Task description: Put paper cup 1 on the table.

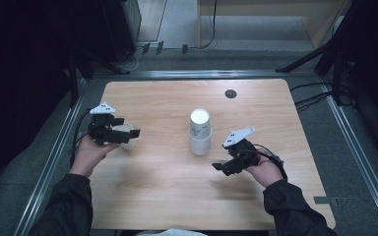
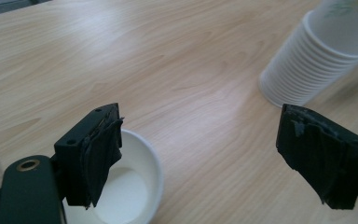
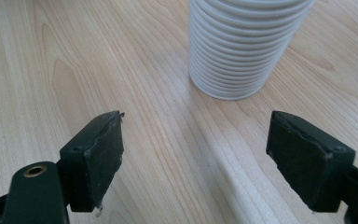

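White paper throughout; no legible brand or lettering. Faint green-yellow print on topmost cup of tall stack of nested white paper cups (image 1: 200, 132), too blurred to read in left gripper view (image 2: 317, 51).

Single white paper cup (image 1: 123, 135): upright, mouth up, plain inside, rim round and undamaged. Standing on light wood-grain table (image 1: 177, 191) near its left edge, directly below left gripper (image 1: 119, 133). In left gripper view, cup (image 2: 130, 191) partly behind one black pad (image 2: 98, 154), other pad well off to the side; jaws wide apart, not pressing on cup, nothing held.

Stack ribbed with many rims, base down, at table centre, well apart from single cup.

Right gripper (image 1: 225, 164) low over table, just right of and nearer than stack; jaws spread wide, bare wood between them, nothing held. Stack (image 3: 242, 46) ahead of jaws, untouched.

Dark round grommet (image 1: 231, 94) near far edge. Broad bare wood in front of stack and between both grippers; far half also free. Metal rails (image 1: 54, 157) along table sides.
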